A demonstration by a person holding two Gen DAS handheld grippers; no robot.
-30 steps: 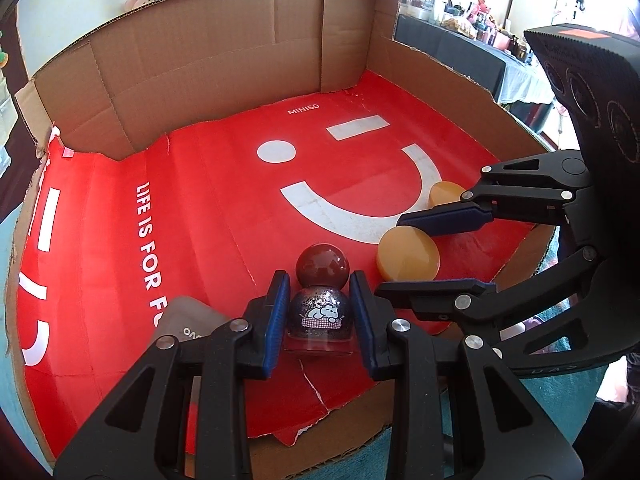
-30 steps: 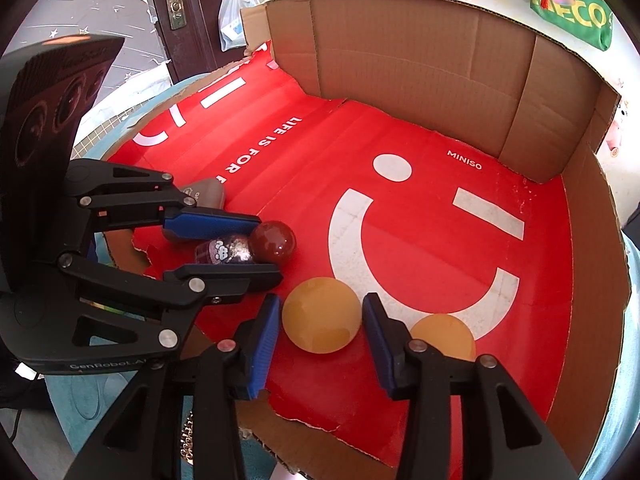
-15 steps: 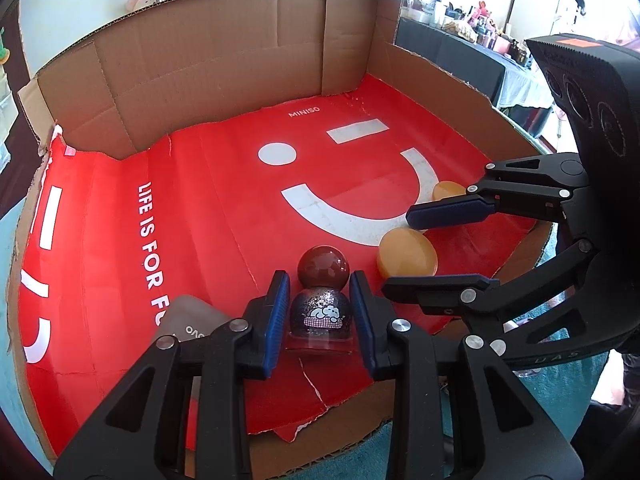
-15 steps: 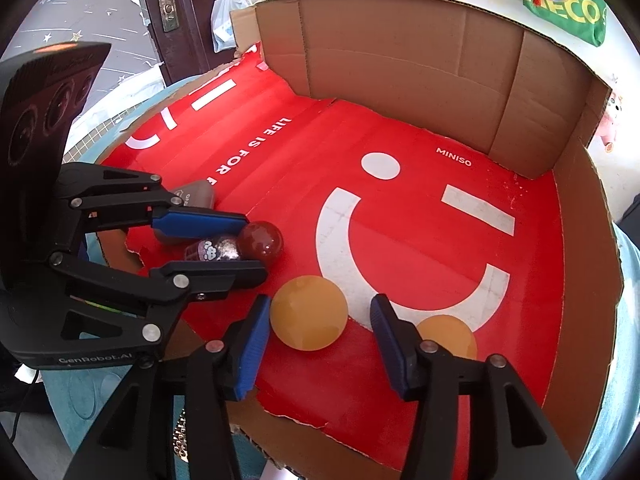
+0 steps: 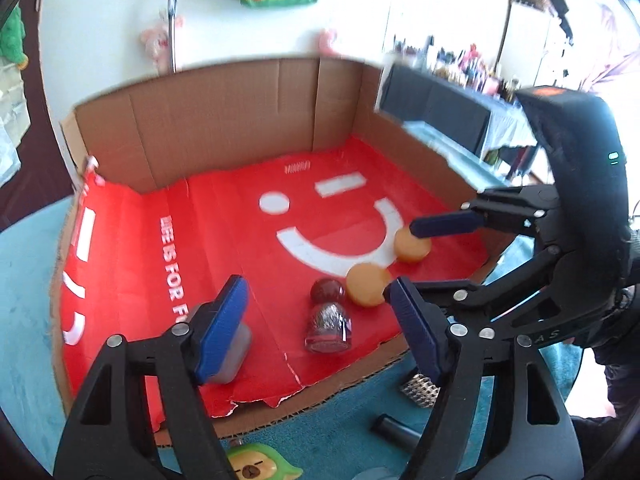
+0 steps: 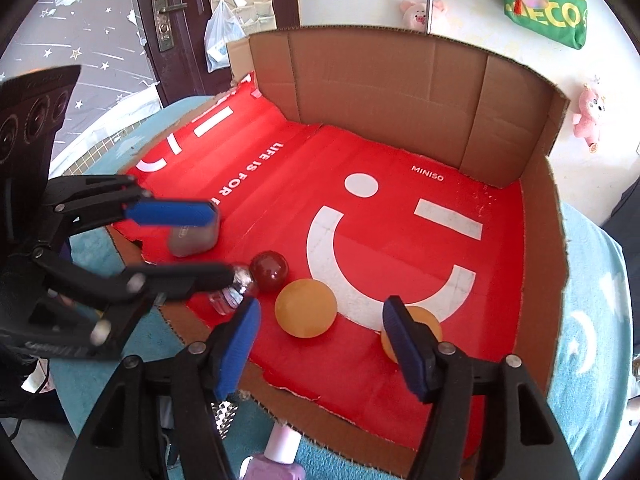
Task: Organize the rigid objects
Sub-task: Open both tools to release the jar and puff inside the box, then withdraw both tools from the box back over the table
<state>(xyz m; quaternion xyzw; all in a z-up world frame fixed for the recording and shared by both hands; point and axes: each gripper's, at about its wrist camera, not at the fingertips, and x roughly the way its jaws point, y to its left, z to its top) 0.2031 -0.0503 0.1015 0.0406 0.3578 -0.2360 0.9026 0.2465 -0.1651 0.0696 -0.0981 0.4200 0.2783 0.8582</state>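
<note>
A small glittery bottle [image 5: 328, 326] lies on the red floor of the cardboard box [image 5: 224, 236], touching a dark red ball [image 5: 327, 289]. Two amber discs [image 5: 367, 283] [image 5: 412, 244] lie to their right. A grey case [image 5: 230, 354] lies at the front left. My left gripper [image 5: 320, 332] is open and empty, raised above and in front of the bottle. My right gripper [image 6: 320, 344] is open and empty, pulled back from the nearer amber disc [image 6: 306, 308]; the second disc [image 6: 416, 332] sits behind its right finger. The bottle [image 6: 234, 296], the ball [image 6: 269, 271] and the case [image 6: 192, 236] also show in the right wrist view.
Brown cardboard walls [image 6: 400, 92] close the back and right of the box; the front edge [image 5: 320, 400] is low and torn. On the teal cloth [image 5: 24, 280] in front lie a metal grater [image 5: 418, 390], a black tube [image 5: 390, 428], a green toy [image 5: 256, 466] and a lilac bottle [image 6: 276, 460].
My left gripper has let go of the glittery bottle, opened wide and drawn back and up. My right gripper has opened wider and pulled back from the amber disc.
</note>
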